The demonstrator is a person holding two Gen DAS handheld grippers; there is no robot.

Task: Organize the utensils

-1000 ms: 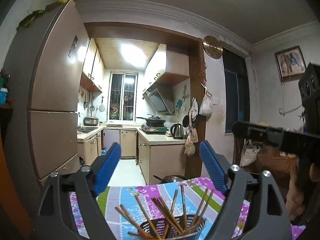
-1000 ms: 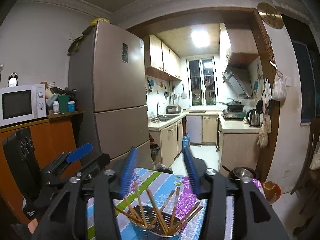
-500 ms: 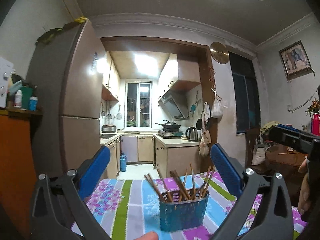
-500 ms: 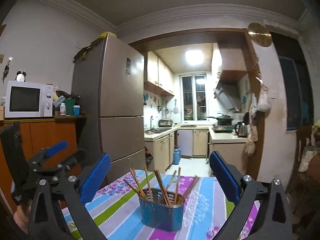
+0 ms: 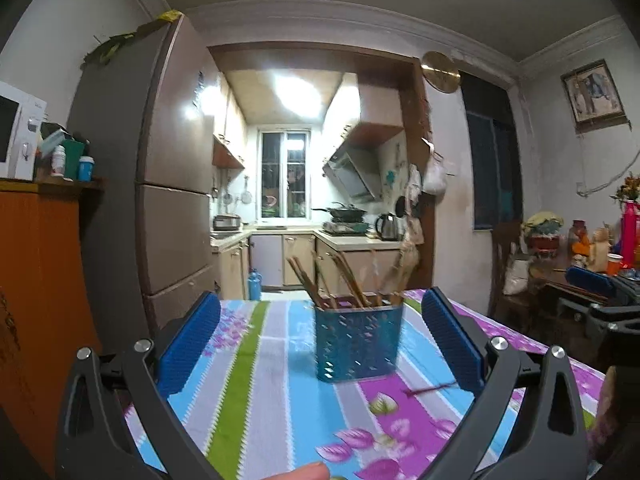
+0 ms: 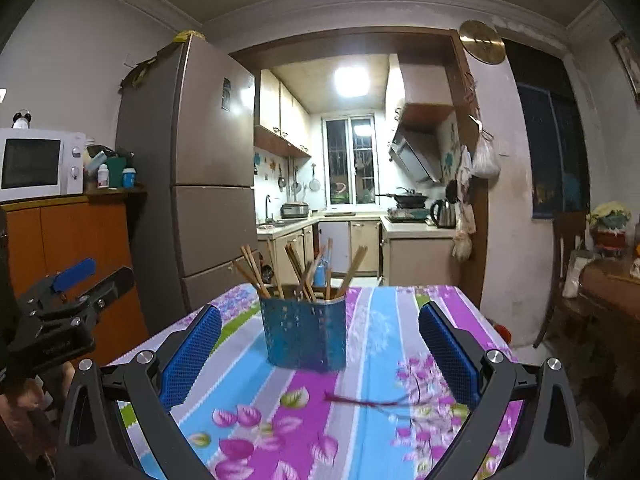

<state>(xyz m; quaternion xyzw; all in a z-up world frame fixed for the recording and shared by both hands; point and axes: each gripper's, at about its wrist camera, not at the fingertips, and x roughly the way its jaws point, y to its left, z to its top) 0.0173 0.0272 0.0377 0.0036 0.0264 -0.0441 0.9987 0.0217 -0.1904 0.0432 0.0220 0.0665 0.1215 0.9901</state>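
Observation:
A blue perforated holder (image 5: pixel 356 344) (image 6: pixel 304 336) stands upright on the flowered, striped tablecloth (image 5: pixel 260 380) (image 6: pixel 376 320). Several wooden chopsticks (image 5: pixel 340 280) (image 6: pixel 300 268) stick out of it. One dark chopstick (image 5: pixel 430 388) (image 6: pixel 372 400) lies loose on the cloth in front of the holder, near the right-hand finger in each view. My left gripper (image 5: pixel 320 308) is open, level with the holder and short of it, nothing between its blue pads. My right gripper (image 6: pixel 320 314) is open too, equally empty. Each gripper shows at the edge of the other's view (image 5: pixel 592 284) (image 6: pixel 76 276).
A tall fridge (image 6: pixel 200 184) and an orange cabinet (image 6: pixel 68 256) with a microwave (image 6: pixel 36 164) stand left of the table. The kitchen lies beyond the far table edge. A dark chair (image 5: pixel 508 264) and a cluttered sideboard (image 5: pixel 580 276) are at the right. A fingertip (image 5: pixel 308 472) shows at the bottom.
Both grippers have sunk and drawn back from above the holder, which now stands farther off and is seen from the side. Both pairs of jaws have widened.

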